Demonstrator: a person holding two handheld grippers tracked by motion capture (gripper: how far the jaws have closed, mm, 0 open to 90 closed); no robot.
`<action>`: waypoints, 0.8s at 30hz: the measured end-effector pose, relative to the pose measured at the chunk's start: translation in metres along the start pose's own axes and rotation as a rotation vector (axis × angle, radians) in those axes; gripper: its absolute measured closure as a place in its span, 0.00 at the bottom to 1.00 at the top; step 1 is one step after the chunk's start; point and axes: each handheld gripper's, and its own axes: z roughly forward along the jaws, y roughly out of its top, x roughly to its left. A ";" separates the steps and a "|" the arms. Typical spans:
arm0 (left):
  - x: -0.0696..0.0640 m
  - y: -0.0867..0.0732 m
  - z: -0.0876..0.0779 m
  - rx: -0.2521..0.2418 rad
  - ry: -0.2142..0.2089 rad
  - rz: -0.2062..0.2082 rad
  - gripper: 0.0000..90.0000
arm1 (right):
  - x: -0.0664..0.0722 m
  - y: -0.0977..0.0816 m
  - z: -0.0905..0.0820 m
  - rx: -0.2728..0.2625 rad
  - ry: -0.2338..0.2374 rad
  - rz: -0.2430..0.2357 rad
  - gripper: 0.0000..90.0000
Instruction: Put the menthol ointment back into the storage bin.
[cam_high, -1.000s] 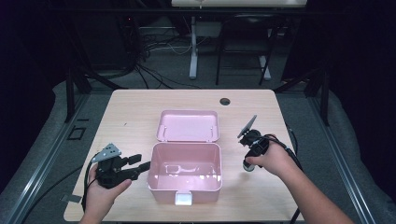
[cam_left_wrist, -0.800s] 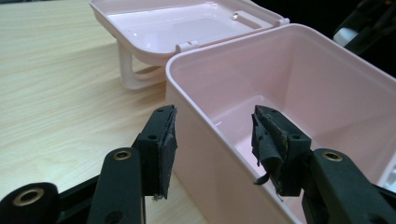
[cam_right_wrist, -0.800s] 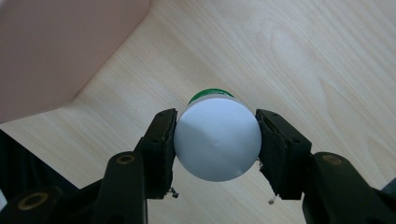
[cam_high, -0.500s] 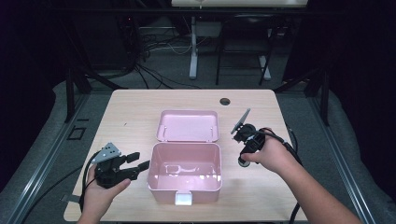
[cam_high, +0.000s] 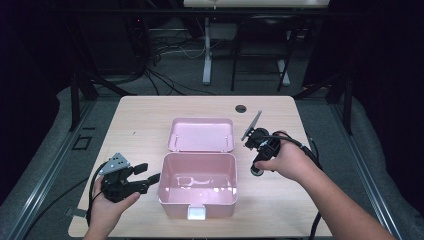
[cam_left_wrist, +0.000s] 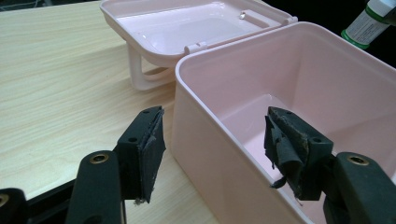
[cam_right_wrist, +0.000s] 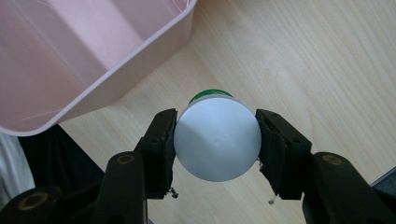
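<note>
Toward the bench's right edge, a white-capped bottle (cam_right_wrist: 217, 138) sits clamped in the right gripper (cam_high: 257, 150), clear of the bench beside the open pink box (cam_high: 197, 184). Left gripper's (cam_left_wrist: 212, 151) fingers have just been opening, straddling the box's near wall without pressing. Next: carry the bottle over the rim and lower it inside.

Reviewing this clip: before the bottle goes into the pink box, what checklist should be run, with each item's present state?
1. Right gripper clamped on the bottle: ok, both pads press the white cap.
2. Bottle off the table: ok, seen from the left gripper view it hangs in the air beyond the box.
3. Pink box open: ok, the lid lies flat behind it.
4. Box interior free: ok, nothing lies in the part that is visible.
5. Left gripper free of the box: ok, its jaws have just been opening and straddle the near wall without pressing it.
6. Bottle cap tight: cannot tell.
</note>
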 end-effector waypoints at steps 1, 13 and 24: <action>0.000 0.000 0.000 0.001 -0.001 -0.002 0.42 | 0.000 0.001 -0.001 0.001 0.000 -0.007 0.56; 0.000 0.000 0.001 0.007 -0.009 -0.006 0.42 | 0.009 0.013 -0.016 0.009 -0.008 -0.064 0.56; 0.001 -0.001 0.002 0.009 -0.010 -0.011 0.42 | 0.019 0.024 -0.022 0.021 0.009 -0.142 0.56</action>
